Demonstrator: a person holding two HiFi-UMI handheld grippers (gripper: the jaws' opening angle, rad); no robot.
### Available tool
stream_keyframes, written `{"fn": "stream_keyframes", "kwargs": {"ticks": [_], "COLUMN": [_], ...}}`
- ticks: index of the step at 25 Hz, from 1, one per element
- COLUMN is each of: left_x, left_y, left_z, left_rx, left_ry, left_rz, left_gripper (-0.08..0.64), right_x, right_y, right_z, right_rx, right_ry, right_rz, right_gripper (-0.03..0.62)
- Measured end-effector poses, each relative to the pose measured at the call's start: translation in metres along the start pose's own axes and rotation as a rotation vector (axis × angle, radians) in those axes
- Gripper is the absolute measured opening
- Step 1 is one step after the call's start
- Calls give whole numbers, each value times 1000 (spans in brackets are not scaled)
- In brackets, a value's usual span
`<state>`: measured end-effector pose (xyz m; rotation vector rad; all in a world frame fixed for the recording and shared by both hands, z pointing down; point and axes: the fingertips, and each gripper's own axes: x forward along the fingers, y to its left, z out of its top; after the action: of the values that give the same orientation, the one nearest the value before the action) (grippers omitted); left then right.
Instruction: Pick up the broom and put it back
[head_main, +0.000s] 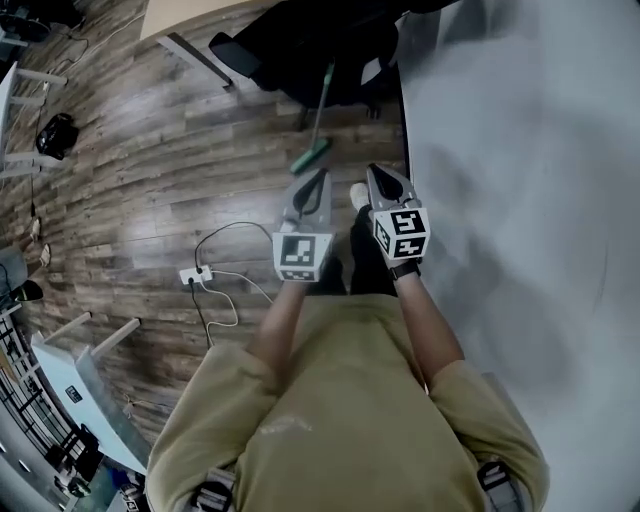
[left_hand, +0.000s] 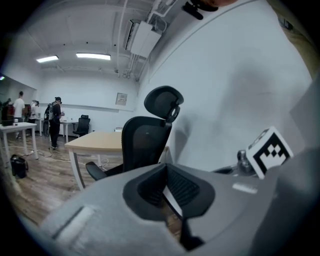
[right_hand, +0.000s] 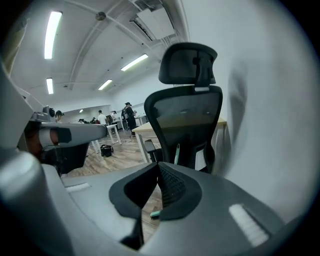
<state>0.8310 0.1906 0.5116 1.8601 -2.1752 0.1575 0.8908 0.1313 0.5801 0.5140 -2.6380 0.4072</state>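
Note:
The broom (head_main: 311, 155) has a green head resting on the wood floor, and its thin green handle slants up against a black office chair (head_main: 305, 50). In the right gripper view part of the handle (right_hand: 177, 154) shows in front of that chair (right_hand: 186, 115), and a bit of the green head shows low between the jaws. My left gripper (head_main: 321, 176) and right gripper (head_main: 371, 172) are held side by side, pointing toward the broom, short of it and apart from it. Both are shut with nothing in them (left_hand: 166, 172) (right_hand: 158, 167).
A white wall (head_main: 520, 150) runs along the right. A wooden desk (left_hand: 97, 142) stands behind the chair (left_hand: 145, 140). A white power strip with cables (head_main: 195, 274) lies on the floor at my left. A pale table (head_main: 85, 375) sits lower left. People stand far off.

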Motion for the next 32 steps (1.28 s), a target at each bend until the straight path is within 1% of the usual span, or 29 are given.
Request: {"fn": "stream_keyframes", "kwargs": {"ticks": [3, 7, 11, 17, 20, 24, 28, 32], "left_x": [48, 97, 122, 145, 156, 168, 176, 173], "left_y": [25, 50, 67, 86, 98, 111, 104, 103], "left_z": [-21, -60, -91, -140, -140, -139, -141, -136], "left_rx": [-6, -75, -93, -107, -107, -124, -142, -131], "left_ry": [33, 77, 103, 165, 175, 176, 174, 178], "left_rz": [45, 113, 136, 140, 137, 151, 149, 149], "left_gripper": [0, 0, 0, 0, 0, 0, 0, 0], "right_x": [59, 123, 171, 238, 275, 331, 378, 416], "right_y": [-26, -51, -65, -89, -97, -103, -109, -112], "right_z": [-22, -55, -80, -122, -123, -117, -116, -118], "right_rx": [50, 68, 79, 101, 149, 210, 254, 279], "right_ry": [41, 100, 132, 185, 184, 166, 135, 144], "right_rz": [41, 120, 173, 189, 190, 219, 219, 180], "right_gripper": [5, 5, 11, 41, 67, 150, 179, 192]}}
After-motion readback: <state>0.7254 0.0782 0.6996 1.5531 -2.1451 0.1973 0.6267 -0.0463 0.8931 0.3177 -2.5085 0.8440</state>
